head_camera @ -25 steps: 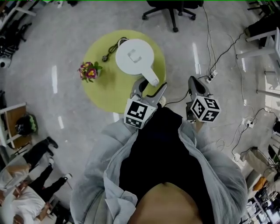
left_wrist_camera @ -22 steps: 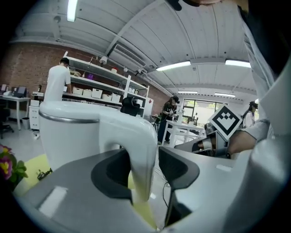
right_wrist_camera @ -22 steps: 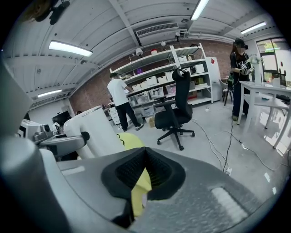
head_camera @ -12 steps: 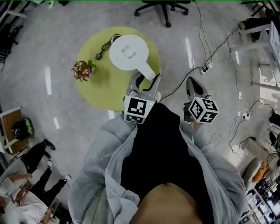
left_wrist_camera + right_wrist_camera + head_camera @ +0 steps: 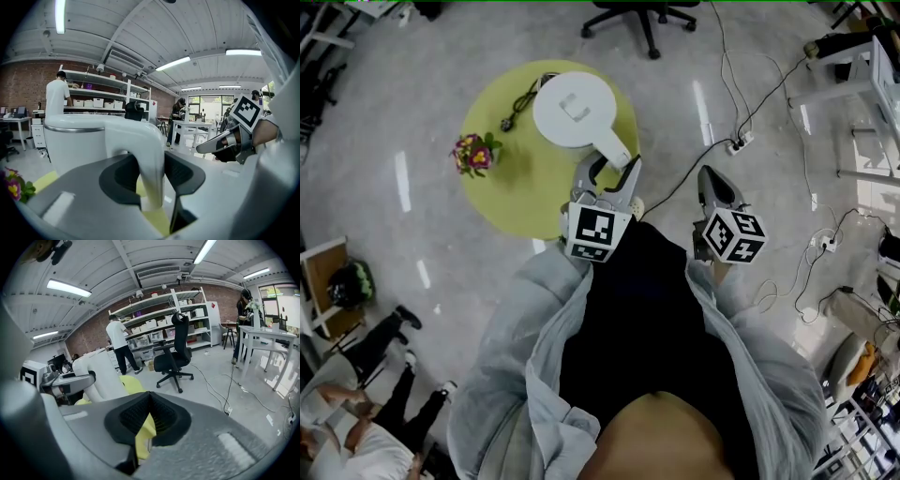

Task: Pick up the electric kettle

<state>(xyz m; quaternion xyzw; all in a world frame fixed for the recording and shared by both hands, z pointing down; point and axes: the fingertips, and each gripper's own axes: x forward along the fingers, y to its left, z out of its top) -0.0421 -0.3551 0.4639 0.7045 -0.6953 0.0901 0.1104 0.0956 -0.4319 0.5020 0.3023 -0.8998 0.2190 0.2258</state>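
Here, the white plastic electric kettle (image 5: 578,111) stands on the round yellow-green table (image 5: 511,192); the left gripper (image 5: 609,171) has jaws which, having just closed in and eased slightly, clasp its handle; the right gripper (image 5: 713,180) has its jaws pressed together, empty.

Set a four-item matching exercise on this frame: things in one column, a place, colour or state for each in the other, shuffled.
1 kettle
2 flowers
3 chair
4 right gripper

a jaws together
b on the floor
c pink, at the table's edge
d white, on the table

Pairs: 1-d, 2-c, 3-b, 4-a
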